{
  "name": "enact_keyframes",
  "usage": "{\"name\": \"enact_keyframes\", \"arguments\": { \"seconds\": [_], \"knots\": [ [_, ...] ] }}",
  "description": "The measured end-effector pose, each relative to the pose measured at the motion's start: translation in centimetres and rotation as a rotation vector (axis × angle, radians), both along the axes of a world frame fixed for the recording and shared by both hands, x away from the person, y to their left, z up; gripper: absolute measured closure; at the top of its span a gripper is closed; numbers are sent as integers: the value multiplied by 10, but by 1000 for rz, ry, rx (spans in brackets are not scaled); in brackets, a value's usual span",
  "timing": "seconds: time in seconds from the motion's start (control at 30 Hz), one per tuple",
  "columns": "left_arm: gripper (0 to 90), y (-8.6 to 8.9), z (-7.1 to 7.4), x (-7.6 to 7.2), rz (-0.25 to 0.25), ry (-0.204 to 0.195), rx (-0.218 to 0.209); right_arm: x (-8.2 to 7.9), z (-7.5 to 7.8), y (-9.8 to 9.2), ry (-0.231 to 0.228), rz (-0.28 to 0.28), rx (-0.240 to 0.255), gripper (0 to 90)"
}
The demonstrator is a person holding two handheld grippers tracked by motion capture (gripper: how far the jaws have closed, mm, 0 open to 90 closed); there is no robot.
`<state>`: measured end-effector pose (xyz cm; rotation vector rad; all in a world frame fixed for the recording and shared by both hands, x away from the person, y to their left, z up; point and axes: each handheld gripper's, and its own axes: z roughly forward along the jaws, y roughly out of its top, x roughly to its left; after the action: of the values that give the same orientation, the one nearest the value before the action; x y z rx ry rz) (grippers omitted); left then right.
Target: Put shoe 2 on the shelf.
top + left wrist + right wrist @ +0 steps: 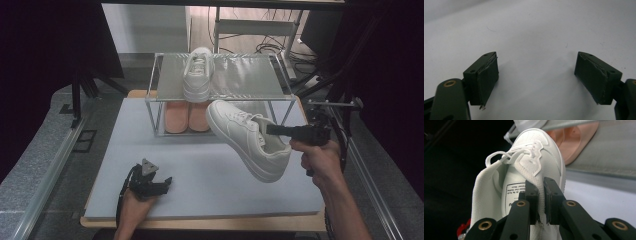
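Right gripper (541, 202) clamps white sneaker's (248, 137) collar.

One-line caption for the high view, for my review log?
Right tool holds a white sneaker in the air before the clear shoe rack; left tool rests open on the grey mat.

Grey table mat (200, 170) under clear shoe rack (160, 107)
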<state>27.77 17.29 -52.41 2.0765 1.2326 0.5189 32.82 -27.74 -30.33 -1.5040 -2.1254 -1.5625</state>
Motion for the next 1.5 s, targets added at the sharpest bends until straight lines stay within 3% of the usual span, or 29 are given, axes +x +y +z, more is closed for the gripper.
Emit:
{"name": "enact_keyframes", "arguments": {
  "seconds": [0.17, 0.37, 0.8, 1.23, 1.5],
  "knots": [
    [192, 0, 0, 0, -2, 1, 3, 6, 15, -3, -18, -45, 11, 827],
    [192, 0, 0, 0, -1, 1, 2, 22, 24, -1, -21, -113, 18, 828],
    [193, 0, 0, 0, -1, 3, -1, 60, 21, 15, -16, -264, 18, 826],
    [195, 0, 0, 0, 0, 6, -7, 99, 20, 42, -17, -378, 22, 823],
    [201, 1, 0, 0, -4, 9, -10, 115, 20, 57, -30, -408, -18, 810]
  ]
}}
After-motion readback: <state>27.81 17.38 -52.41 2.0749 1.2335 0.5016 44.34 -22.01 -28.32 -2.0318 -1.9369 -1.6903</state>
